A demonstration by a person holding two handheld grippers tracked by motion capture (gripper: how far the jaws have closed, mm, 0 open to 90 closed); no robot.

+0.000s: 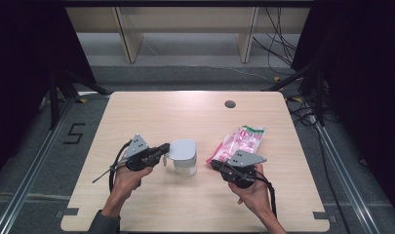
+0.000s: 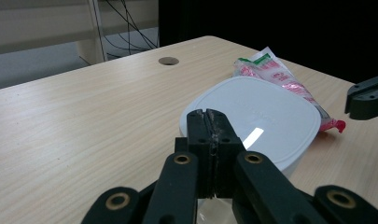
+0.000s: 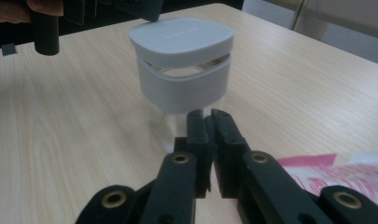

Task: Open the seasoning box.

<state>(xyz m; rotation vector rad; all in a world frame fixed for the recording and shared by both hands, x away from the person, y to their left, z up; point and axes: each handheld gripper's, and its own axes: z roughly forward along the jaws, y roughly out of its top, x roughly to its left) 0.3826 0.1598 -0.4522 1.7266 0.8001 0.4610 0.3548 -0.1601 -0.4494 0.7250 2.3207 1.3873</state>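
Observation:
A clear container with a pale grey lid (image 1: 184,150) stands at the middle of the table. My left gripper (image 1: 165,149) is shut, its tips (image 2: 208,115) against the lid's (image 2: 252,116) near rim; I cannot tell whether they pinch the rim. My right gripper (image 1: 214,165) lies to the container's right, pointing at it, and is shut with nothing between its jaws (image 3: 206,115). The container (image 3: 183,70) stands just beyond those tips. A pink and white snack packet (image 1: 240,140) lies right of the container, beside my right gripper.
A small round hole (image 1: 229,104) sits in the table (image 1: 151,112) near its far edge. Cables run over the floor at the far right. Wooden furniture legs stand beyond the table. The person's hands come in from the near edge.

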